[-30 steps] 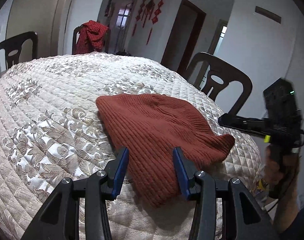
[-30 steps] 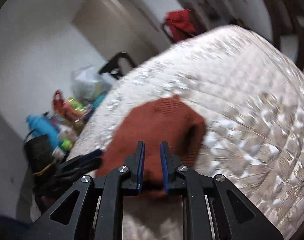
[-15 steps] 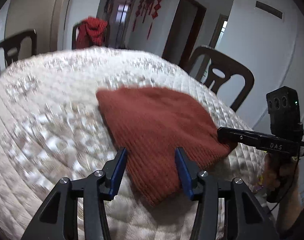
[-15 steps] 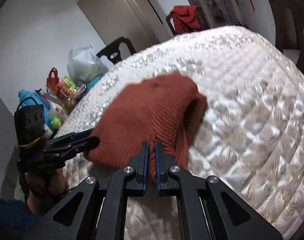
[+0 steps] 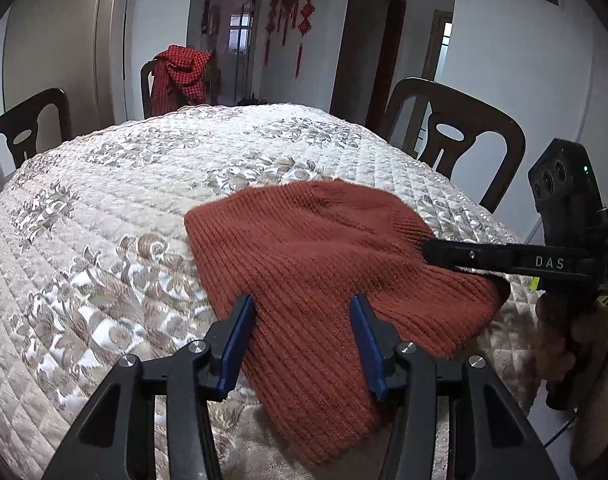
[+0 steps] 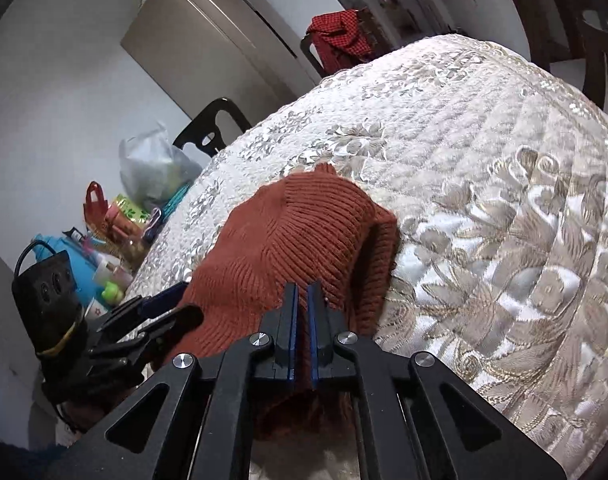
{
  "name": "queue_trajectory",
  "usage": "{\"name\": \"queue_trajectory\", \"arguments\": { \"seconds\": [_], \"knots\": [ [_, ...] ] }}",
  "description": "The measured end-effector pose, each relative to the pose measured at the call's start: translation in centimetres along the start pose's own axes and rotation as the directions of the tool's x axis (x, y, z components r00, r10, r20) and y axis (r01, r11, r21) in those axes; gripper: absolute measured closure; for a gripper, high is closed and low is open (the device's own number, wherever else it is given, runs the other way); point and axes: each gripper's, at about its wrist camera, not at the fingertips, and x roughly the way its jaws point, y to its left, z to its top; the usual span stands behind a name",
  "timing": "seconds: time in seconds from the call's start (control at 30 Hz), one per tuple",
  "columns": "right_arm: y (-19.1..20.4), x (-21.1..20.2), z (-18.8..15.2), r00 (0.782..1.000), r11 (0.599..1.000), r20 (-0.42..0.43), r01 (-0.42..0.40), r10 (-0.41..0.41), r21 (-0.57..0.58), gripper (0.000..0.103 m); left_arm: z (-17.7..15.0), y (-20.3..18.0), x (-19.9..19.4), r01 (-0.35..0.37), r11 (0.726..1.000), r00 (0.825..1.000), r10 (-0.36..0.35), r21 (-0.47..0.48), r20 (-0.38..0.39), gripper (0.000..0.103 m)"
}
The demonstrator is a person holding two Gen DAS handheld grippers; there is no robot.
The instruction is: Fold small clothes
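Observation:
A rust-red knitted hat [image 5: 316,256] lies on the quilted floral tablecloth [image 5: 103,208] near the table's front right edge. My left gripper [image 5: 301,312] is open, its blue pads straddling the hat's near left corner just above it. My right gripper [image 6: 302,294] is shut on the hat's [image 6: 304,224] right edge and lifts it a little; it also shows in the left wrist view [image 5: 428,250] at the hat's right side. The left gripper shows in the right wrist view [image 6: 175,308] at the hat's left.
Dark chairs stand around the table: one at the right [image 5: 460,140], one at the far left [image 5: 27,128], one at the back draped with a red checked cloth [image 5: 179,76]. A plastic bag [image 6: 151,168] and cluttered small items [image 6: 103,240] sit off the table's left side.
My right gripper closed on the hat's right edge and raised it slightly. My left gripper stayed open and moved closer over the hat's near corner.

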Motion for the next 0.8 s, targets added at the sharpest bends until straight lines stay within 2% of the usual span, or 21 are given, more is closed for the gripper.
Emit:
{"name": "queue_trajectory", "arguments": {
  "seconds": [0.13,0.27,0.33,0.5,0.67,0.73,0.8],
  "knots": [
    [0.8,0.1,1.9,0.999,1.0,0.031,0.024,-0.023,-0.021,0.097,2.1,0.2,0.5,-0.03,1.0,0.999,0.03,-0.002,0.023,0.051],
    [-0.3,2.8,3.2,0.997,0.997,-0.01,0.075,-0.075,-0.024,0.097,2.7,1.1,4.1,-0.06,0.998,0.996,0.058,-0.027,-0.067,0.05],
    [-1.0,3.3,3.3,0.997,0.998,-0.01,0.071,-0.071,-0.004,0.097,2.4,1.4,4.6,-0.042,0.998,0.997,0.039,-0.052,-0.068,0.05],
    [-0.4,1.2,2.8,0.995,0.994,0.015,0.104,-0.104,-0.034,0.097,1.7,1.1,1.7,-0.042,0.998,0.999,0.041,-0.042,-0.019,0.051],
    [2.8,-2.7,-0.1,0.998,0.987,0.047,0.043,-0.036,-0.156,0.097,-0.1,0.8,-2.3,0.005,0.999,0.999,-0.003,-0.045,0.034,0.051],
    [3.8,-3.8,-1.9,0.999,0.977,0.038,0.035,-0.027,-0.211,0.097,-1.3,0.7,-3.1,0.027,0.998,0.999,-0.025,-0.05,0.035,0.051],
    [3.9,-4.0,-2.8,0.997,0.969,0.032,0.07,-0.064,-0.238,0.097,-2.3,0.5,-3.1,0.039,0.998,0.999,-0.038,-0.05,0.017,0.052]
  ]
}}
